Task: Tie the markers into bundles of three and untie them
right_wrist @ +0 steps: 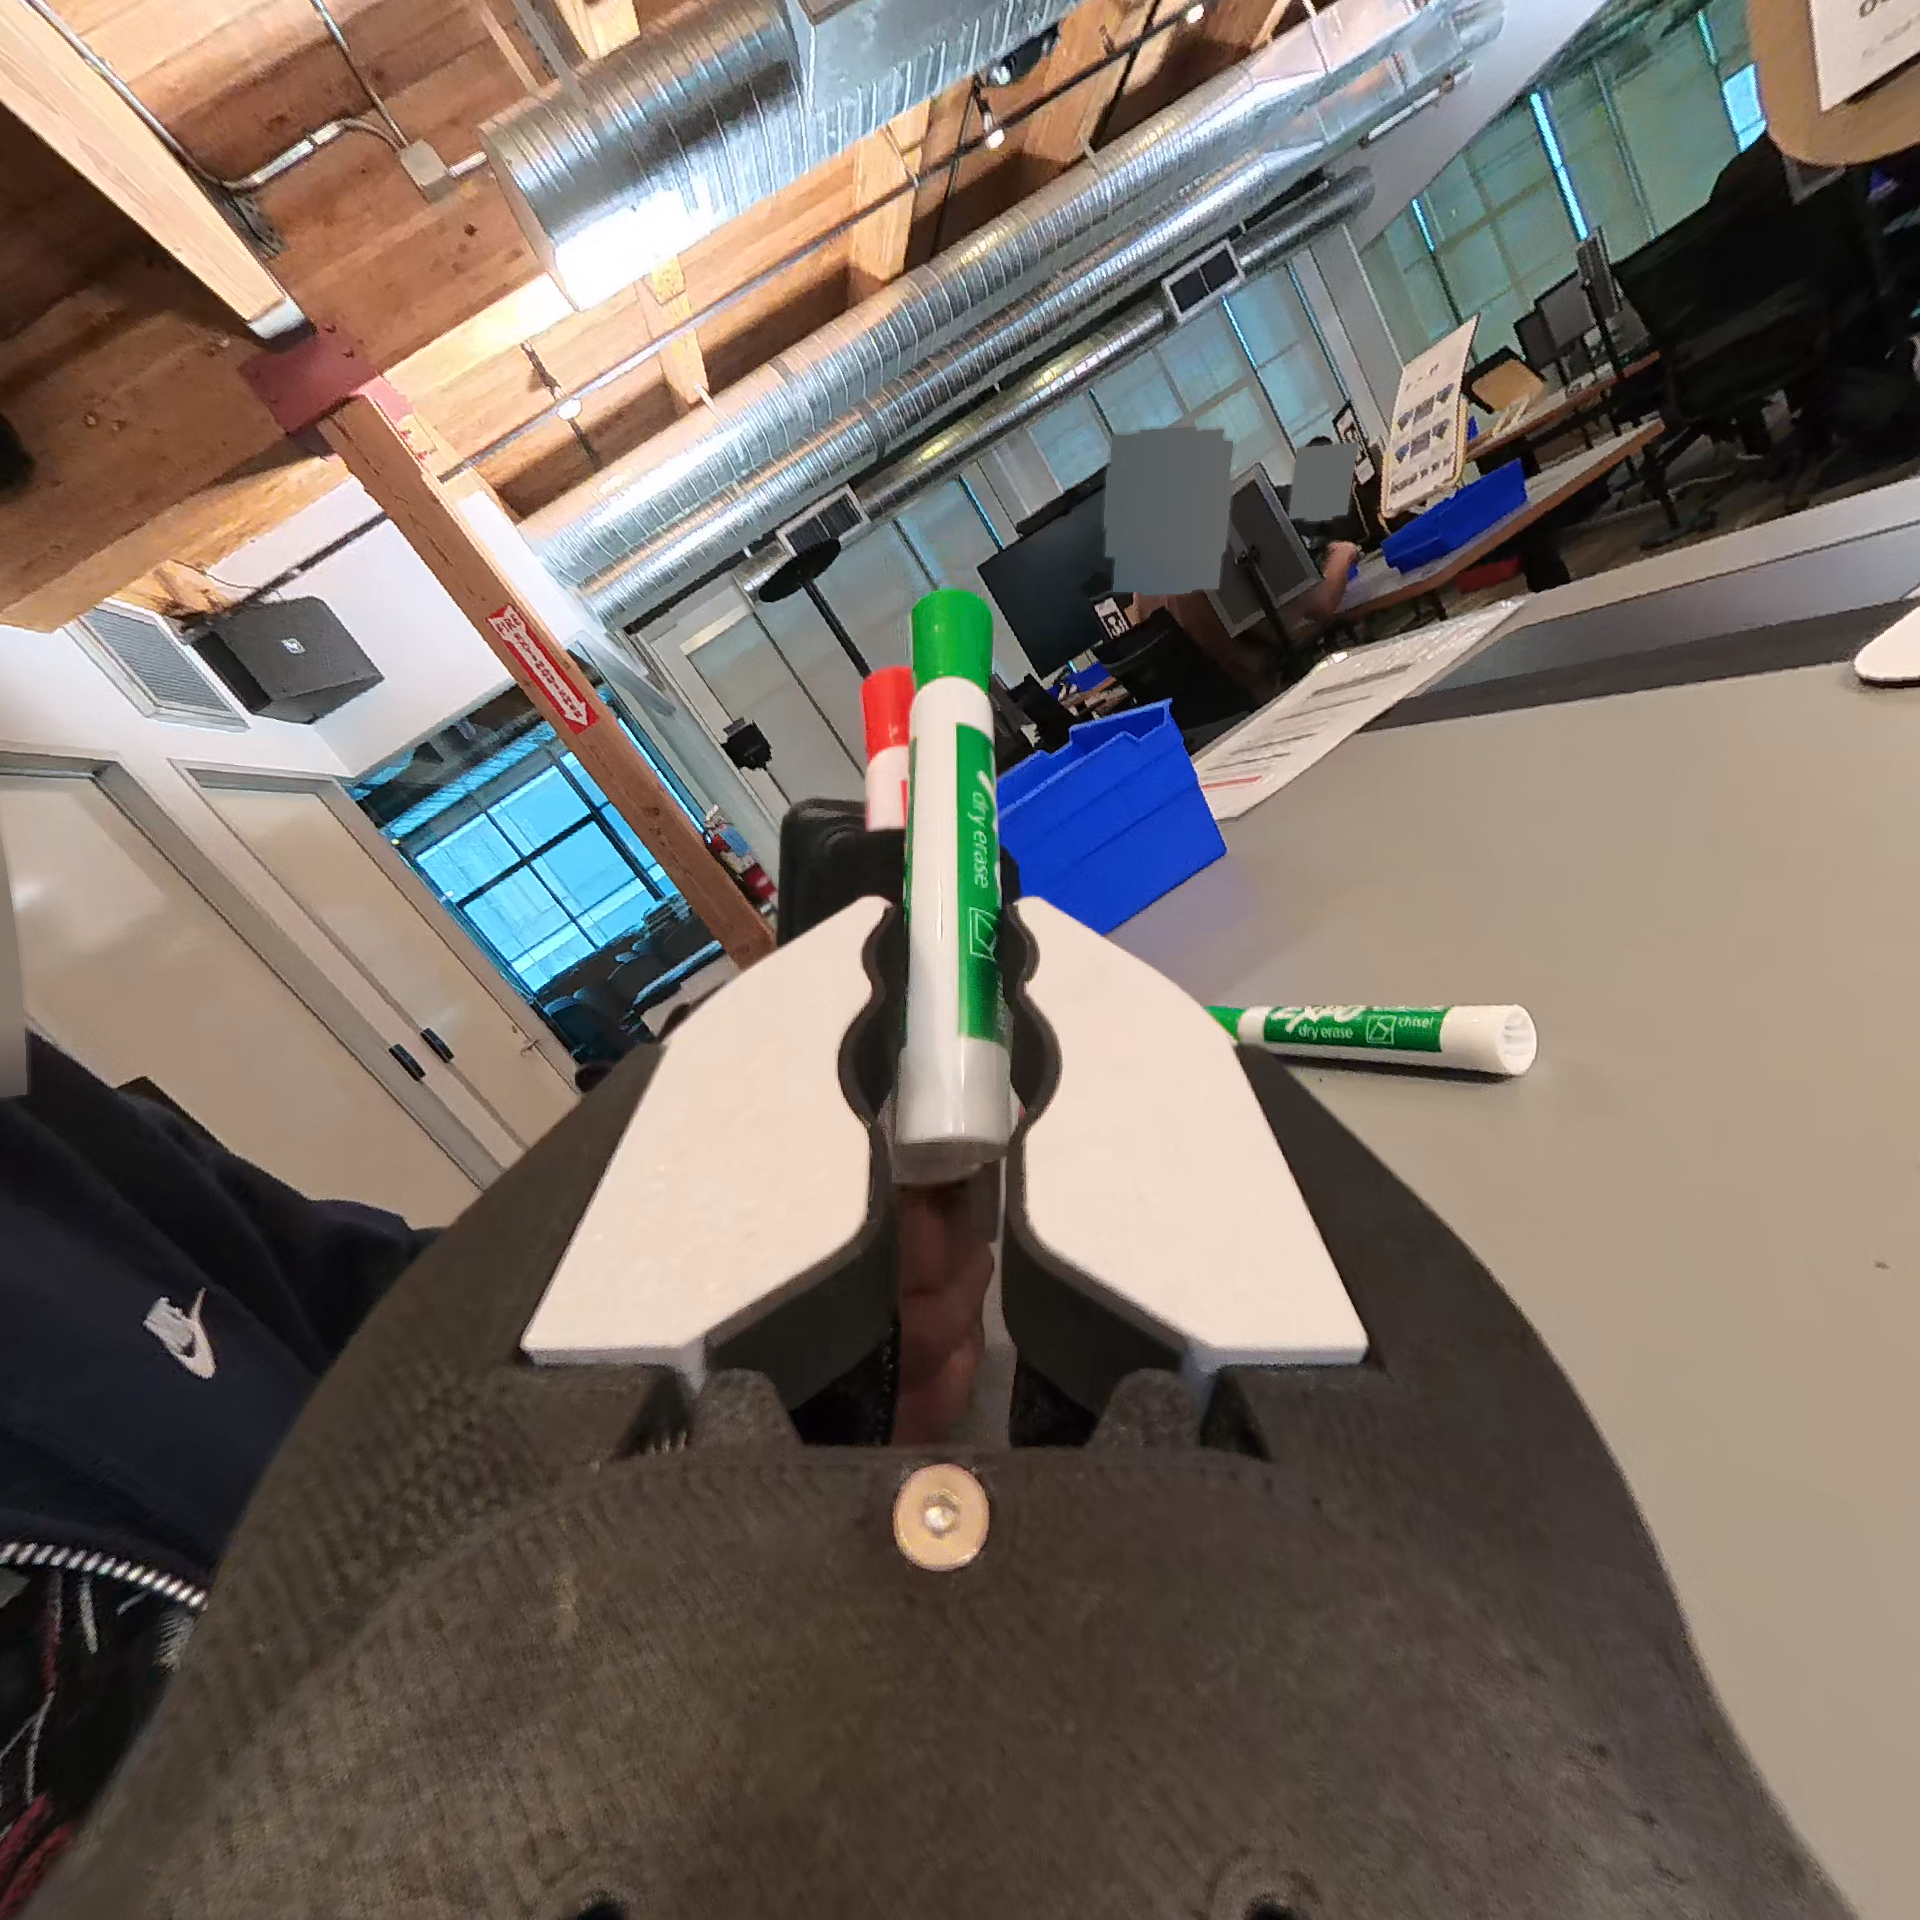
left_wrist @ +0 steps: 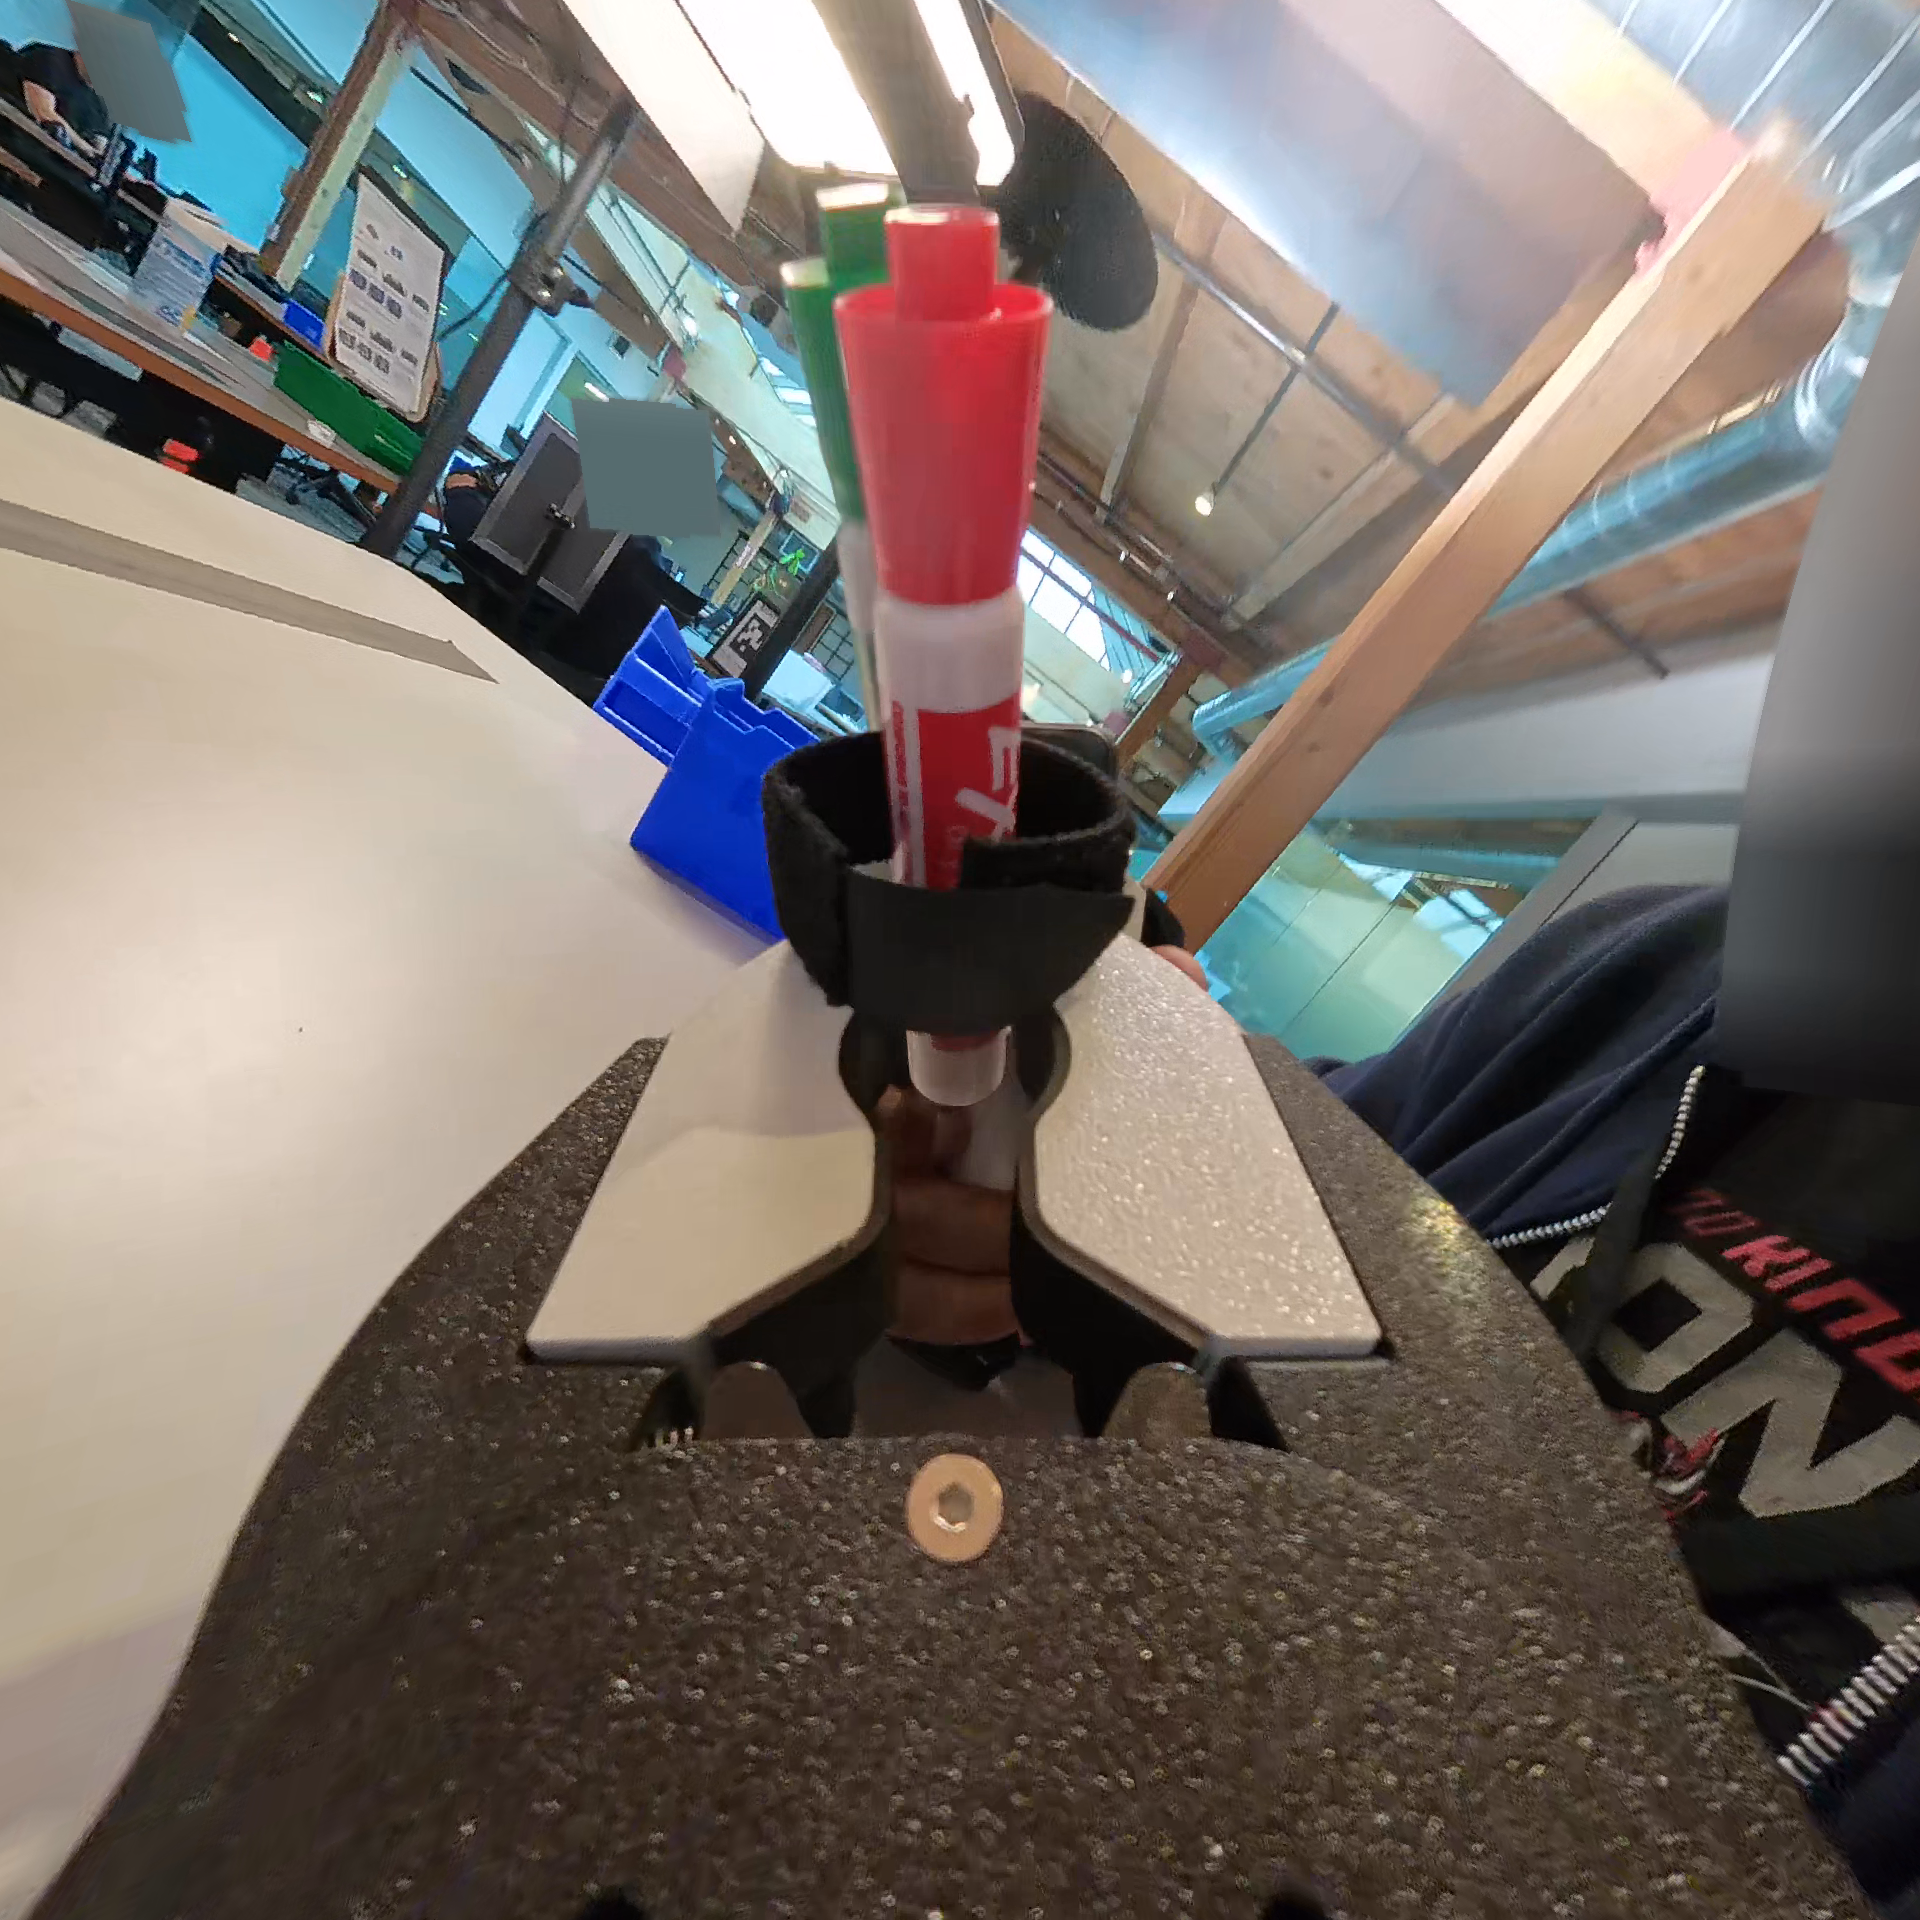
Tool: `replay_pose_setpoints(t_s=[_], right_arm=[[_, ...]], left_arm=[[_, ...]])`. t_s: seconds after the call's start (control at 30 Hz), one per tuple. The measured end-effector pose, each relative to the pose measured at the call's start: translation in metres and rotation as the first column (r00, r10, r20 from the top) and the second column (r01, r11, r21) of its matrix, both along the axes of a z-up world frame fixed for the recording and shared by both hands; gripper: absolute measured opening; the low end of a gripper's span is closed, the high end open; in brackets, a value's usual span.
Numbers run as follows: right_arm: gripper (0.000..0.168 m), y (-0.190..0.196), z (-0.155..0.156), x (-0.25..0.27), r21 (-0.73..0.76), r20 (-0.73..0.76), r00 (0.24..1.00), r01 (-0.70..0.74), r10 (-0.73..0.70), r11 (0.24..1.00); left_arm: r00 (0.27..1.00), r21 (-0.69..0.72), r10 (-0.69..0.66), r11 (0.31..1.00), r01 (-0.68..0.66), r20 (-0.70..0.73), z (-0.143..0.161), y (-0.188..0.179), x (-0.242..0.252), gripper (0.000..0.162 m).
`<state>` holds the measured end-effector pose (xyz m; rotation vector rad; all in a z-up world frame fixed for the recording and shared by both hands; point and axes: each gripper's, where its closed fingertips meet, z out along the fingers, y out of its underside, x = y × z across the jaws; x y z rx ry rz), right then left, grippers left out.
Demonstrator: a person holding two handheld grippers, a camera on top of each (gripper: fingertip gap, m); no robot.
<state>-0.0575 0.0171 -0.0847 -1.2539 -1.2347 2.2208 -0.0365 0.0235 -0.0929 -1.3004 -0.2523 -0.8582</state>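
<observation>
Light, stiff, slippery markers — left gripper point(left_wrist: 951, 997) clamps the strap-looped red marker point(left_wrist: 951, 582), right gripper point(right_wrist: 951, 935) grips the green marker point(right_wrist: 951, 894) mid-barrel.

Printed labels run along the red marker point(left_wrist: 940, 582), green marker point(right_wrist: 951, 883) and second green marker point(right_wrist: 1371, 1034) lying on the table point(right_wrist: 1558, 1195). Lettering also on the red sign point(right_wrist: 540, 665) on a wooden post point(right_wrist: 488, 582), a poster point(left_wrist: 390, 291) and the hoodie point(left_wrist: 1766, 1382) front. Wording not transcribed.
</observation>
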Motion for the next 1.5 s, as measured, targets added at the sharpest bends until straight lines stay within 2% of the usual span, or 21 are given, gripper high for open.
replay_pose_setpoints(t_s=[0.2,0.5,0.83,0.97,1.13,1.33,1.5], right_arm=[[0.017,-0.002,-0.001,0.001,-0.028,0.038,0.998,-0.041,0.042,0.999],[0.018,-0.007,-0.006,0.008,0.028,0.103,0.994,-0.049,0.046,0.998],[0.017,-0.013,-0.014,0.008,0.098,0.135,0.991,-0.028,0.014,0.995],[0.017,-0.018,-0.017,0.009,0.171,0.136,0.991,-0.035,0.012,0.985],[0.017,-0.023,-0.022,0.009,0.270,0.137,0.991,-0.033,-0.005,0.962],[0.017,-0.025,-0.024,0.010,0.250,0.150,0.988,-0.065,0.028,0.966],[0.018,-0.029,-0.022,0.011,0.272,0.142,0.989,-0.086,0.048,0.958]], left_arm=[[0.997,0.008,0.012,1.000,-0.012,0.077,0.000,-0.003,-0.007,0.019],[0.972,0.063,0.067,0.995,-0.083,0.223,0.003,-0.013,-0.012,0.019],[0.972,0.049,0.096,0.993,-0.109,0.215,0.002,-0.012,-0.014,0.020],[0.983,0.007,0.092,0.996,-0.094,0.160,-0.001,-0.008,-0.008,0.024],[0.988,0.003,0.094,0.995,-0.095,0.125,-0.001,-0.007,-0.004,0.020],[0.990,-0.033,0.138,0.990,-0.138,0.014,-0.004,-0.008,-0.005,0.019],[0.991,-0.006,0.097,0.995,-0.097,0.091,0.000,-0.012,-0.006,0.018]])
